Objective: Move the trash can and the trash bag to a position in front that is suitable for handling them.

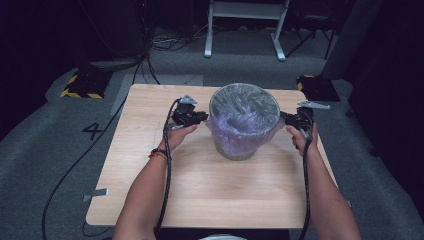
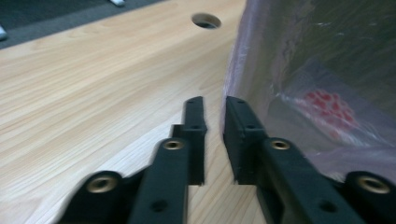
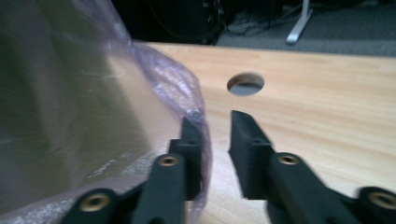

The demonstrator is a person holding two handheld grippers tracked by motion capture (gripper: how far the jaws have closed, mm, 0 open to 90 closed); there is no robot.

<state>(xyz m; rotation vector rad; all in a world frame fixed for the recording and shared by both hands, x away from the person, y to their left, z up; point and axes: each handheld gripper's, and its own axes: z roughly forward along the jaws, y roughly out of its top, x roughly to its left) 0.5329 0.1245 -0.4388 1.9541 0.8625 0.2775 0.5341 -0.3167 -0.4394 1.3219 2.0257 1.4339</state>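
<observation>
A grey waste bin (image 1: 235, 147) lined with a thin purple plastic bag (image 1: 243, 120) stands upright on the far half of the wooden table (image 1: 150, 160). The bag's edge is folded down over the rim. My left gripper (image 1: 202, 119) is at the bin's left side. Seen from the left gripper view, the left gripper (image 2: 214, 100) is open by a narrow gap, and the bag film (image 2: 299, 93) lies against its right jaw. My right gripper (image 1: 286, 119) is at the bin's right side. In its own view the right gripper (image 3: 215, 119) is open, and loose bag film (image 3: 187, 93) drapes over its left jaw.
A round cable hole (image 3: 245, 84) pierces the tabletop past the bin. Beyond the table's far edge stand white desk legs (image 1: 207, 35), loose cables (image 1: 170, 42) and two yellow-and-black floor blocks (image 1: 82, 85). Gripper cables trail along both forearms towards the near edge.
</observation>
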